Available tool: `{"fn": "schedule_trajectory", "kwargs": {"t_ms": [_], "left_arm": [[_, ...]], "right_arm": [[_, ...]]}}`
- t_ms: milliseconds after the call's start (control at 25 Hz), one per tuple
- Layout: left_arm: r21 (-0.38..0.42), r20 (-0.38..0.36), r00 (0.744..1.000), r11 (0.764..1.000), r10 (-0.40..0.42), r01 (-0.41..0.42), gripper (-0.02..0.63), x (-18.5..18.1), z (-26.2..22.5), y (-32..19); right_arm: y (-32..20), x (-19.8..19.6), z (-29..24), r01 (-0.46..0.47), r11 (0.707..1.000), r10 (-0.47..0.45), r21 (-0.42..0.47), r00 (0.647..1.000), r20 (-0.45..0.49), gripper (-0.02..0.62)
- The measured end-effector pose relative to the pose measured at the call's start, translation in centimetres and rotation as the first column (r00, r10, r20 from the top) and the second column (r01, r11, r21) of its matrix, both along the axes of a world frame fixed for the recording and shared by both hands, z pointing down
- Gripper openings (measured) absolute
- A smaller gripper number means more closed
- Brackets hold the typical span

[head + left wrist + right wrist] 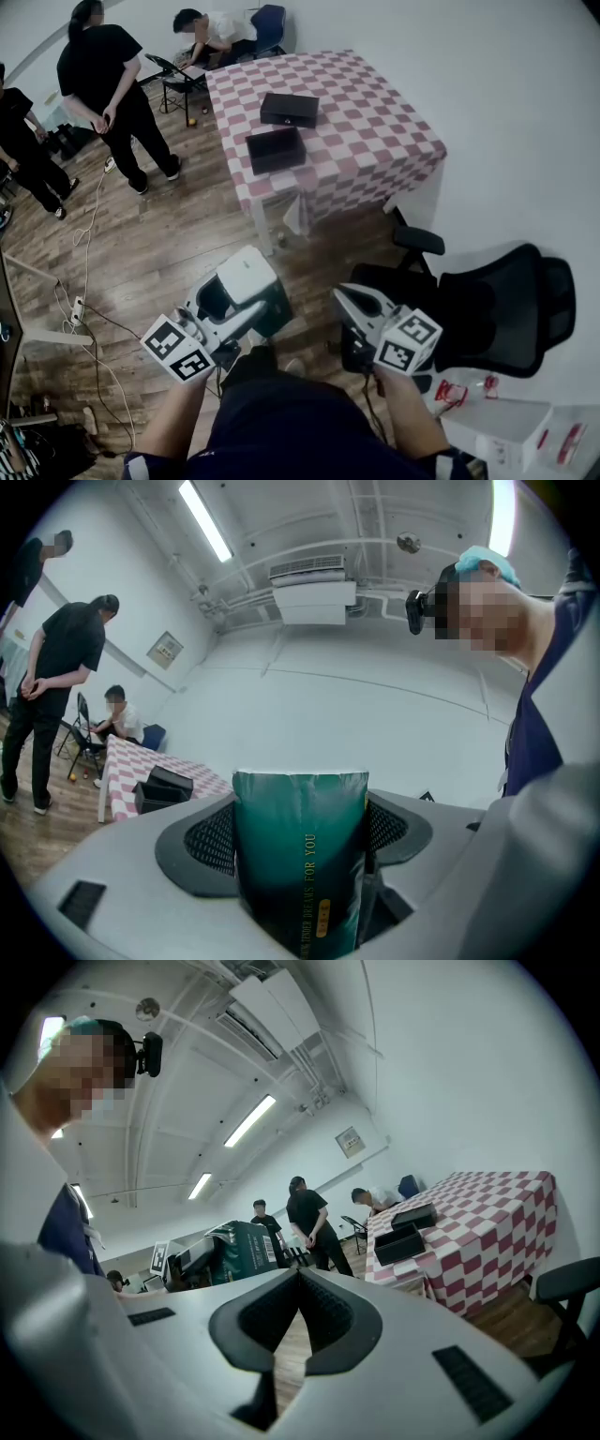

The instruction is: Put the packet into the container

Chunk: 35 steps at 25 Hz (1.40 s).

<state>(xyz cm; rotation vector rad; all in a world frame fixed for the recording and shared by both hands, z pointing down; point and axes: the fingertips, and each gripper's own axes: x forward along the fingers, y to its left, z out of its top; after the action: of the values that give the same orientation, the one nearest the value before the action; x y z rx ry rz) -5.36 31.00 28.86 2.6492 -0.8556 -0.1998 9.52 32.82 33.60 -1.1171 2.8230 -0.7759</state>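
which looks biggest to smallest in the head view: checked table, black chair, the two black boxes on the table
1. checked table
2. black chair, though it sits nearer the camera
3. near box and far box: look alike, no ranking

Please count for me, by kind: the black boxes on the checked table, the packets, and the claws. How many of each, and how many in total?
Black rectangular boxes on the red-and-white checked table: 2
Dark green foil packet, gripped by the left claw: 1
Claws, counting the right claw: 2
Total: 5
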Motion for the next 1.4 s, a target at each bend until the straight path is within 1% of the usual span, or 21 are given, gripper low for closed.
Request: {"fn": "schedule_trajectory", "kwargs": {"t_ms": [160, 320, 520, 800, 1000, 1160, 1400], "left_arm": [[-0.014, -0.012, 1.000, 1.000, 0.008, -0.008, 0.407, 0.4, 1.1, -2.4], [-0.025, -0.022, 1.000, 1.000, 0.014, -0.015, 0.407, 0.1, 2.3, -6.1], [-0.053, -0.018, 1.000, 0.998, 0.024, -0.024, 0.407, -1.8, 3.9, -12.7], [-0.088, -0.003, 0.999, 0.995, 0.053, -0.053, 0.407, -5.6, 5.2, -24.0], [-0.111, -0.006, 0.997, 0.990, 0.080, -0.081, 0.407, -8.4, 5.8, -31.7], [-0.104, -0.004, 0.994, 0.989, 0.110, -0.109, 0.407, -9.5, 5.7, -36.7], [-0.088, -0.007, 0.991, 0.987, 0.134, -0.134, 0.407, -9.6, 5.3, -41.8]], "right_arm": [[-2.2, 0.3, 0.8, -0.003, 1.000, 0.003, -0.007, 1.000, -0.009, 0.014], [-5.7, -0.1, 2.0, -0.004, 1.000, 0.004, -0.025, 1.000, -0.017, 0.014], [-12.4, -2.1, 3.3, -0.013, 0.999, 0.012, -0.051, 1.000, -0.021, 0.014], [-23.8, -7.3, 3.8, -0.014, 0.997, 0.011, -0.080, 0.999, -0.030, 0.014], [-30.9, -9.8, 4.1, -0.047, 0.993, 0.042, -0.109, 0.998, -0.049, 0.014], [-35.1, -10.8, 3.9, -0.078, 0.991, 0.071, -0.112, 0.995, -0.065, 0.014], [-38.5, -10.1, 4.0, -0.122, 0.984, 0.112, -0.127, 0.990, -0.085, 0.014]]}}
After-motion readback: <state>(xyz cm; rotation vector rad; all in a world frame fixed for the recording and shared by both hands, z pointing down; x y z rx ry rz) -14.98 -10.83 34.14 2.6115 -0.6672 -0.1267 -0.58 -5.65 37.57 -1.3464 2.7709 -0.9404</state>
